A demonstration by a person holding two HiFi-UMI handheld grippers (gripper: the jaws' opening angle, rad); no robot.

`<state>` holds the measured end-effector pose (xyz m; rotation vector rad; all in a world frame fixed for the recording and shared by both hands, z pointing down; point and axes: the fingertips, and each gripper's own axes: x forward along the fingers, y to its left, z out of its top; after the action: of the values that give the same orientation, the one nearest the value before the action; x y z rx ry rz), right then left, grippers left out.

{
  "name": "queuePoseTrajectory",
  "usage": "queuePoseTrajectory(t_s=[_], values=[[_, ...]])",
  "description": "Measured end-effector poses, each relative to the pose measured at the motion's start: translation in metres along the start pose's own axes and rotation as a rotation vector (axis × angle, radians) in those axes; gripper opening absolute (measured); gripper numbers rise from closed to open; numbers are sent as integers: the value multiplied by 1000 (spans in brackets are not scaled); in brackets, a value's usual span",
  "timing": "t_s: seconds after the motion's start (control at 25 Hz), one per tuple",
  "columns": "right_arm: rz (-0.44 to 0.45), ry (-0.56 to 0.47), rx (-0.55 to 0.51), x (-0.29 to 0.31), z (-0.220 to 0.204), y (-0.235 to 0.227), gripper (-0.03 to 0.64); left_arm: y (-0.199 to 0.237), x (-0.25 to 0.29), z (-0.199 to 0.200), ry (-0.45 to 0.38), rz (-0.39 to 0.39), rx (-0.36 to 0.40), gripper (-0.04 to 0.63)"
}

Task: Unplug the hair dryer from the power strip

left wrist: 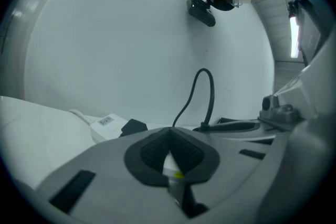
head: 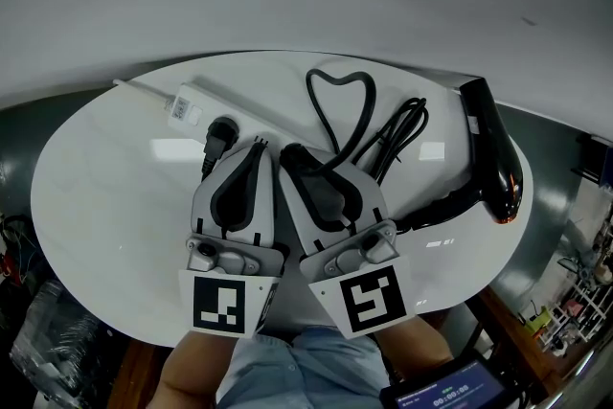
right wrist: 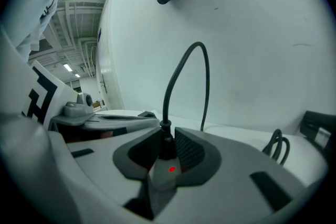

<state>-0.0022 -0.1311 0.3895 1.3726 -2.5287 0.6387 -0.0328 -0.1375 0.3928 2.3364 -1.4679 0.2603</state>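
Note:
On the round white table (head: 105,206) a white power strip (head: 185,104) runs from the far left in under both grippers. My right gripper (head: 290,153) is shut on the hair dryer's black plug (right wrist: 166,145), which stands on the strip above a red light (right wrist: 171,169). Its cord (right wrist: 181,76) rises in a loop (head: 340,110) and leads to the black hair dryer (head: 498,168) lying at the right. Just left of it, my left gripper (head: 259,147) is shut, fingertips together (left wrist: 169,136) over the white strip (left wrist: 170,168).
A second black plug (head: 218,134) sits in the strip left of my left gripper. The strip's white cable (head: 134,86) runs off the table's left edge. A coiled part of the dryer cord (head: 397,139) lies mid-table. Clutter stands on the floor around the table.

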Motion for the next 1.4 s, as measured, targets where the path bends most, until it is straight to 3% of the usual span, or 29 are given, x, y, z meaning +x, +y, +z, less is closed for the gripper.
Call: queuePoseTrajectory(t_s=[0.4,0.68,0.92,1.12,1.4], values=[[-15,23,-22,2,2,1,86,-1,2,-3,31,-21,6,-2],[-9,71,-75,-8,-1,8,55,-1,3,-2,43,-35,-25,-3],[3,49,-82,-9,2,10,54,0,5,-1,36,-52,-66,-2],[8,87,-133,-14,-6,13,51,-1,6,1,25,-57,-65,-3],[11,67,-120,-18,-7,15,49,-2,5,-1,43,-73,-53,-3]])
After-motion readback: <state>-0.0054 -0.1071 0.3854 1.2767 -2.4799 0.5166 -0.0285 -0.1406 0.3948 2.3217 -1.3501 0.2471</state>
